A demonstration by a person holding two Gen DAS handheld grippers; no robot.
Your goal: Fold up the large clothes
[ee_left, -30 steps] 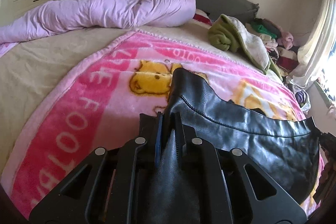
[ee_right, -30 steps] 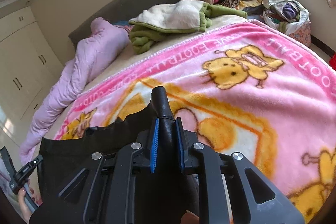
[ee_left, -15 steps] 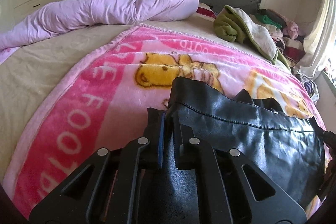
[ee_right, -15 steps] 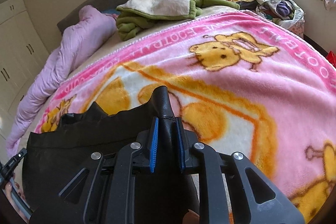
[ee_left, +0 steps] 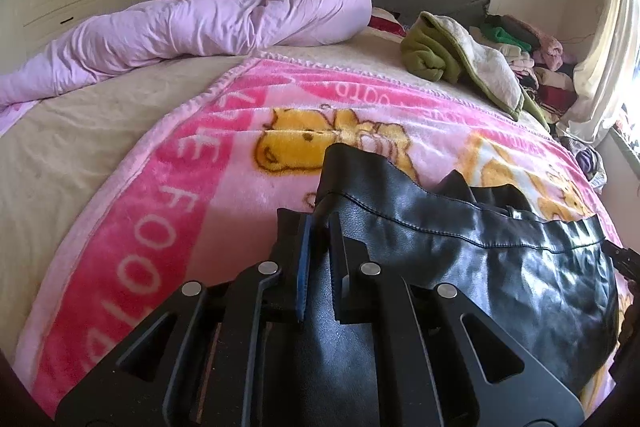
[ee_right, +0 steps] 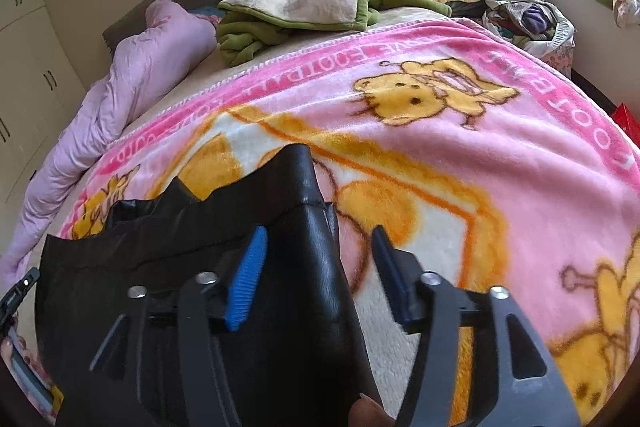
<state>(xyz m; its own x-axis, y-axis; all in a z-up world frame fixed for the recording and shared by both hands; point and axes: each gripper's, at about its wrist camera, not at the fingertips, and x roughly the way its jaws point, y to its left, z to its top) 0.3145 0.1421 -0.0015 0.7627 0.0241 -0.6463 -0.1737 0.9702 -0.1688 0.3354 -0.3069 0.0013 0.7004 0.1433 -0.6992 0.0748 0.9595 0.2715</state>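
One bed [ee_left: 80, 131] carries one pink fleece blanket with yellow bear prints [ee_left: 224, 187], and along its head edge lie one rolled lilac duvet [ee_left: 224, 15] and one green and white fleece garment [ee_left: 452, 55]. One black leather-like garment [ee_left: 460, 251] lies on the blanket near the foot edge of the bed. The left tool [ee_left: 318, 247] is pressed together, pinching one corner of this garment. The right tool [ee_right: 316, 267] has just been opening; its two pads stand spread, with the other corner lying loose between them.
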